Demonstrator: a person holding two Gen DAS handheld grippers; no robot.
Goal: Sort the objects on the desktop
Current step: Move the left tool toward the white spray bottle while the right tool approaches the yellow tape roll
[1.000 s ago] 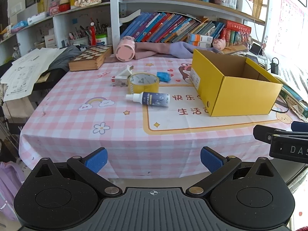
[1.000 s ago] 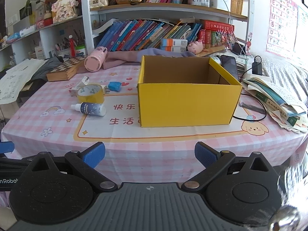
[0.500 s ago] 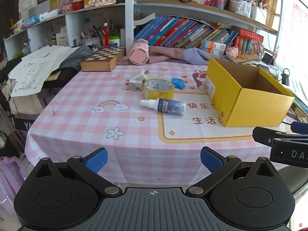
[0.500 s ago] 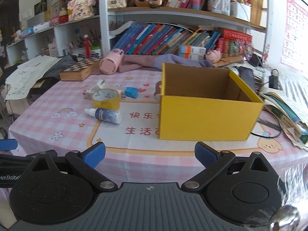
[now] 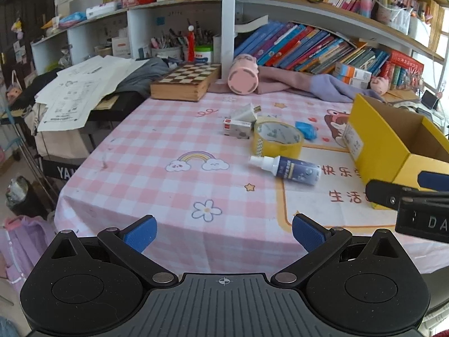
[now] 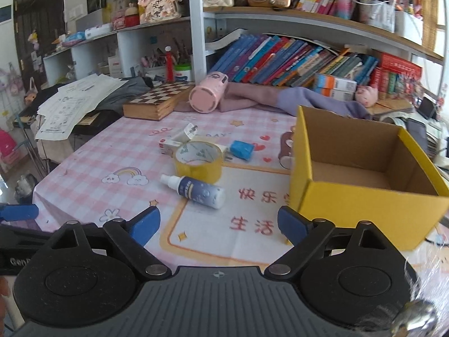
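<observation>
An open yellow cardboard box point(image 6: 362, 179) stands empty on the pink checked tablecloth; it also shows in the left wrist view point(image 5: 393, 146). Left of it lie a blue spray bottle point(image 6: 196, 191) point(image 5: 289, 167), a yellow tape roll point(image 6: 197, 158) point(image 5: 276, 139), a blue eraser point(image 6: 241, 149) point(image 5: 306, 129), a small white box point(image 6: 168, 143) point(image 5: 237, 127) and a white plug point(image 6: 188, 132). My left gripper point(image 5: 224, 231) is open and empty above the table's front edge. My right gripper point(image 6: 219, 224) is open and empty, near the spray bottle.
A chessboard box point(image 5: 186, 81), a pink tumbler point(image 5: 242, 74) and purple cloth point(image 5: 322, 84) lie at the table's back. Bookshelves stand behind. Papers point(image 5: 75, 92) overhang a side desk at left. A brown tape roll point(image 6: 286, 151) sits behind the yellow box.
Both grippers have moved forward and to the left toward the table; the objects now look larger and nearer. Both stay open. Nothing on the table has moved.
</observation>
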